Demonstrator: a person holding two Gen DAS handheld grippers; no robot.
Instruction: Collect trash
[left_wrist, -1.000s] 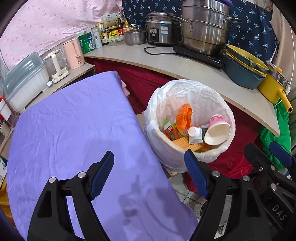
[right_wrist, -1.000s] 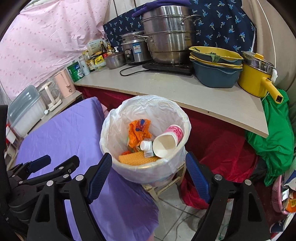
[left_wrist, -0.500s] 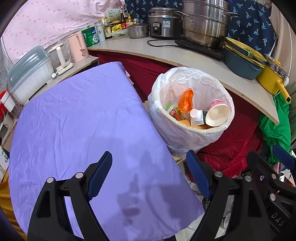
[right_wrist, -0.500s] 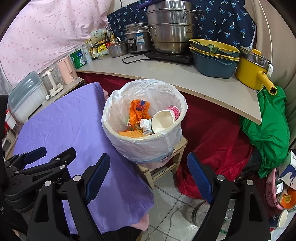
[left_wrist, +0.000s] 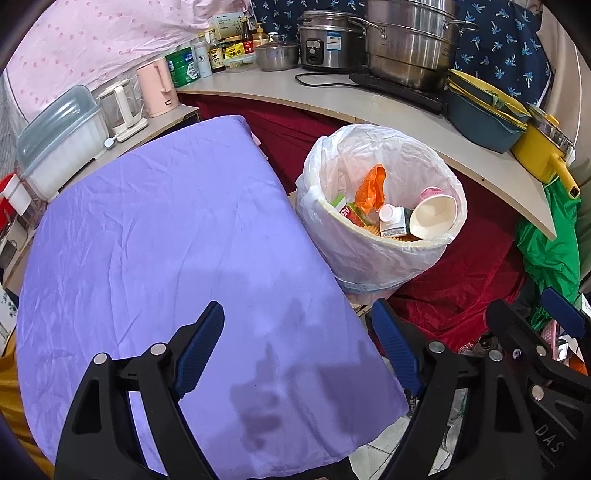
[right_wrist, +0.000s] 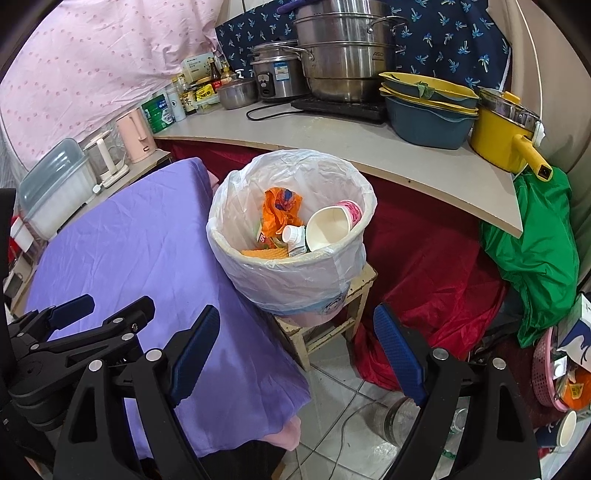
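Note:
A bin lined with a white plastic bag (left_wrist: 369, 254) (right_wrist: 295, 273) stands on a small wooden stool (right_wrist: 354, 295) beside the table. In it lie a paper cup (left_wrist: 432, 216) (right_wrist: 328, 225), an orange wrapper (left_wrist: 371, 184) (right_wrist: 280, 210), a small carton (left_wrist: 393, 221) and other packets. My left gripper (left_wrist: 295, 347) is open and empty above the purple cloth (left_wrist: 166, 258). My right gripper (right_wrist: 295, 343) is open and empty, in front of the bin. The left gripper also shows in the right wrist view (right_wrist: 74, 321).
A curved counter (right_wrist: 369, 147) behind the bin holds steel pots (right_wrist: 343, 66), stacked basins (right_wrist: 424, 107), a yellow pan (right_wrist: 506, 136) and bottles. Red cloth (right_wrist: 424, 280) and green cloth (right_wrist: 535, 251) hang at the right. A pink basket (right_wrist: 546, 369) sits on the tiled floor.
Both grippers have pulled back and up from the bin, which now looks smaller and farther. The stool and floor have come into view. Both stay open and empty.

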